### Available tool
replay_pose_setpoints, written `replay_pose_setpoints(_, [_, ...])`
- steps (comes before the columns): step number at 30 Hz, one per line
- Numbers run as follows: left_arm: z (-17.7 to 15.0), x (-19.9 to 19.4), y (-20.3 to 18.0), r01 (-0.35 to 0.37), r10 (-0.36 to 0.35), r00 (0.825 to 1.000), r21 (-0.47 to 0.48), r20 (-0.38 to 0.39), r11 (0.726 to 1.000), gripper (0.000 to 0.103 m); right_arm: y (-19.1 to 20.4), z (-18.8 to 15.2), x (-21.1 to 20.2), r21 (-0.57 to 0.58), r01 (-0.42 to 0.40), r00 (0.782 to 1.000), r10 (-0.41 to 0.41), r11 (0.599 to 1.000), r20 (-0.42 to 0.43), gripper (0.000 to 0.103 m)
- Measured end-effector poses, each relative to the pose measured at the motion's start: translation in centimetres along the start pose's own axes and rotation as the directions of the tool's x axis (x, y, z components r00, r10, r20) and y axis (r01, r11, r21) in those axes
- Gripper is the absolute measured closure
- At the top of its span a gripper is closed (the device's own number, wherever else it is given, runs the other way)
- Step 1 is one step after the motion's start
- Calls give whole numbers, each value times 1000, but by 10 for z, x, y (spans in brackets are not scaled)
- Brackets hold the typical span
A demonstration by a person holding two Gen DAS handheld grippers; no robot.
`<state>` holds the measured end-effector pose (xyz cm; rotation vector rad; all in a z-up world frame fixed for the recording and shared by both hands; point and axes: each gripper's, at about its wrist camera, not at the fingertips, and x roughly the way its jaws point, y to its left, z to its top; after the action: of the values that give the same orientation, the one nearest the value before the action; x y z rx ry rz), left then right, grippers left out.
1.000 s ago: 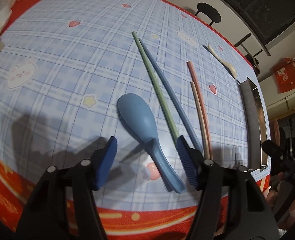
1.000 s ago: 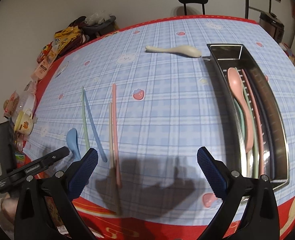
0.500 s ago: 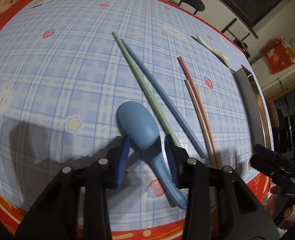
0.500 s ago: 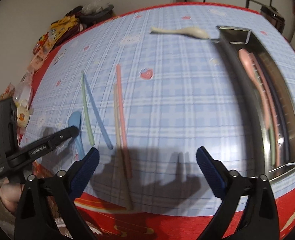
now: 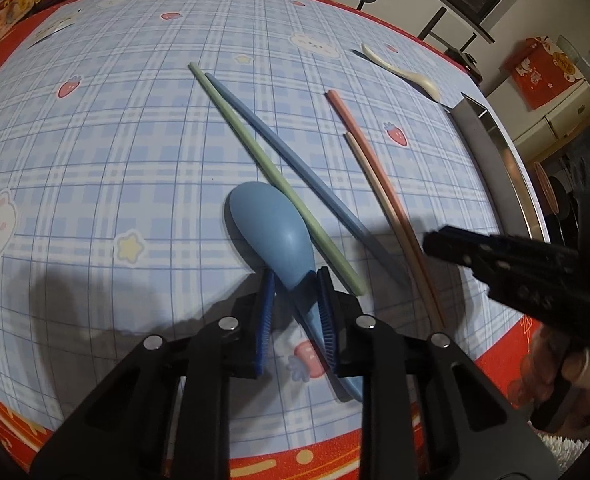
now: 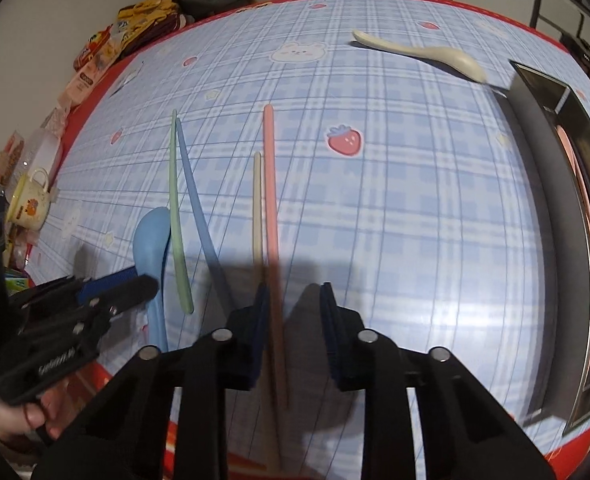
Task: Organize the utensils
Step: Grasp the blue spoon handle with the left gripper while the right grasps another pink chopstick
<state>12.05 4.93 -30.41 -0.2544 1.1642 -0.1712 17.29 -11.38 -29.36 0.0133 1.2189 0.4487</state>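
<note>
1. Your left gripper (image 5: 295, 280) has just been closing, and its blue pads now clamp the neck of the blue spoon (image 5: 271, 232), which lies on the checked tablecloth (image 5: 95, 160) with its bowl pointing away from you.
2. Your right gripper (image 6: 295, 300) has also just been closing. The pink chopstick (image 6: 271, 200) runs between its jaws, close against the left pad, while a gap shows on the right side. The near end is blurred, so it does not look gripped, though that is hard to judge.
3. A beige chopstick (image 6: 257, 208) lies just beside the pink one, on its left and parallel to it.
4. Further left, a green chopstick (image 5: 271, 168) and a blue chopstick (image 5: 295, 164) lie side by side. The green one touches the rim of the spoon's bowl.
5. Along the right edge of the table stands a long metal tray (image 6: 575, 208); something pink shows inside it.
6. At the far side, near the tray's far end, lies a cream spoon (image 6: 423, 53).
7. At the far left edge sit a yellow mug (image 6: 29, 204) and a heap of snack packets (image 6: 135, 28).
</note>
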Motion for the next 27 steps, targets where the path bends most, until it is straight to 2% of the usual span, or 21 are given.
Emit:
replay_pose_setpoints(4, [-3,-2,-2,6,-6,1000,4,0,1000,87,2,3,4,-44,19,1000,-19,999,-2,85])
replay_pose_setpoints(7, [-5,-3,-2,0,0,1000,4,-3,1000,89,5,8,6,-74,30,1000,-30,997,-1,85])
replay_pose_setpoints(9, [-6,-4,-2,0,0,1000,1,-7,1000,96,7,10,7,-90,33,999,-34,995,-1,85])
replay_pose_setpoints(11, [-7,-5,-3,-8,8,1000,9,-10,1000,97,10,13,9,-112,48,999,-48,993,2,85])
replay_pose_setpoints(16, [-9,-10,-8,-80,81,997,64,-3,995,98,19,17,13,-171,85,996,-85,982,10,86])
replay_pose_setpoints(20, [-8,-13,-1,-132,133,991,72,-2,989,98,17,18,13,-187,114,993,-114,976,10,97])
replay_pose_setpoints(22, [-7,-15,5,-117,117,993,38,-14,992,98,13,18,13,-168,97,995,-98,981,4,97])
replay_pose_setpoints(24, [-5,-17,11,-63,63,998,-19,-12,998,97,11,17,11,-160,92,996,-93,983,2,97])
replay_pose_setpoints(26, [-4,-17,15,-21,21,1000,-62,-6,998,87,8,15,10,-151,85,996,-86,985,1,97])
replay_pose_setpoints(27, [-3,-15,16,-5,4,1000,-86,-4,996,79,6,14,10,-146,81,997,-82,986,-1,97])
